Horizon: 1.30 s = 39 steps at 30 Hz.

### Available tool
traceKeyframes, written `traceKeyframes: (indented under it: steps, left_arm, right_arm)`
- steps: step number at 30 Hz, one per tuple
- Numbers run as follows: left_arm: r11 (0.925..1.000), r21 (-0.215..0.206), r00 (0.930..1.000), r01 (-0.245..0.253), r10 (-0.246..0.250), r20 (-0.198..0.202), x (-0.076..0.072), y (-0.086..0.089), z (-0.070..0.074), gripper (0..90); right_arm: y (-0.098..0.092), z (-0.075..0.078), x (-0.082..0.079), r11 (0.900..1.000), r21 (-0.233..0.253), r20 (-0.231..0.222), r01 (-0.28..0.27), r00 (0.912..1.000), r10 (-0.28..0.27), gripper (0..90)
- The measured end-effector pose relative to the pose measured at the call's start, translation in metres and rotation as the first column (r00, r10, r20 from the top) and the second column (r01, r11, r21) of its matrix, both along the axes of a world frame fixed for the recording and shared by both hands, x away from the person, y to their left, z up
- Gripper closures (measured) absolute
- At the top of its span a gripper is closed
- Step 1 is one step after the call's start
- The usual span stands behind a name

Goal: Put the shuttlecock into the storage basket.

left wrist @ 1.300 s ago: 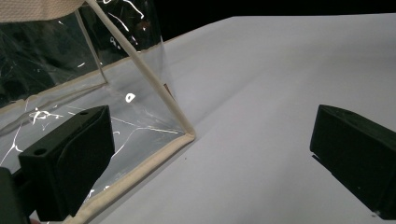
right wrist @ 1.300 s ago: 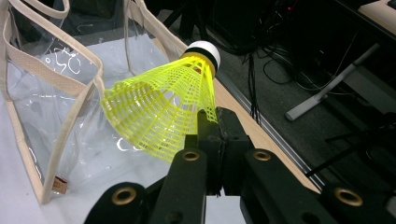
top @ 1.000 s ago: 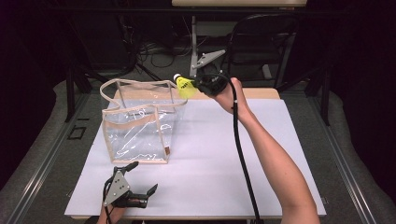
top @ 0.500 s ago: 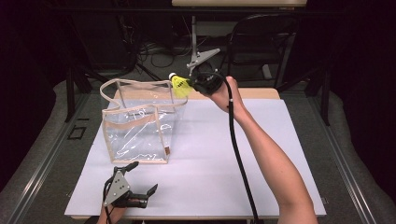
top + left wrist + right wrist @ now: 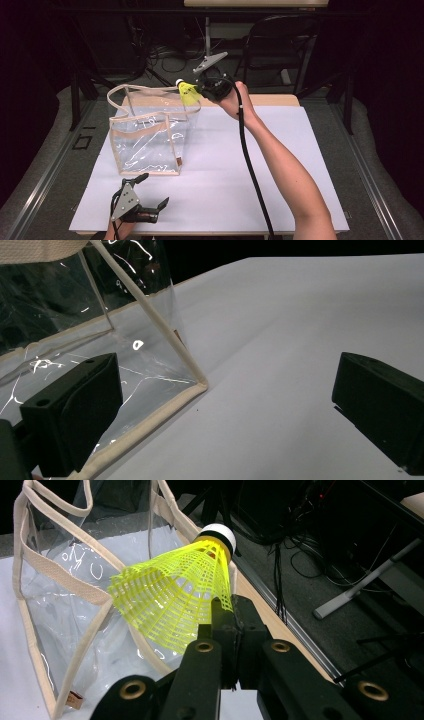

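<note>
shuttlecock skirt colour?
Neon yellow mesh skirt on the shuttlecock, with a white cap above a black band. Clearest in the right gripper view.

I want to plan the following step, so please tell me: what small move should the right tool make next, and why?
Probably carry the shuttlecock a little further over the clear bag's open top, then lower it. The right tool is shut on the yellow skirt, holding it above the bag's far right corner, near the rim rather than over the middle. The left tool rests open on the table in front of the bag.
</note>
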<state>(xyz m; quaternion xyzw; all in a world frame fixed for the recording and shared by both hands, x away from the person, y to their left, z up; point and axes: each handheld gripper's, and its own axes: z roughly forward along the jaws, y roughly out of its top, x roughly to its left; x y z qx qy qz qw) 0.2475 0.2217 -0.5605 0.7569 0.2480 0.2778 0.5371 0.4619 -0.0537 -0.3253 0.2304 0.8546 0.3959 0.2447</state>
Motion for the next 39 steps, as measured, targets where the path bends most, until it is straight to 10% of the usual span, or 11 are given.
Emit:
traceKeyframes:
  steps: [39]
  left_arm:
    - [1.0000,-0.007,1.0000,0.000,0.000,-0.001,0.000,0.000,0.000,0.0]
  right_arm:
    - [0.026,-0.013,0.014,0.999,-0.032,-0.037,-0.007,0.9993,0.006,89.6]
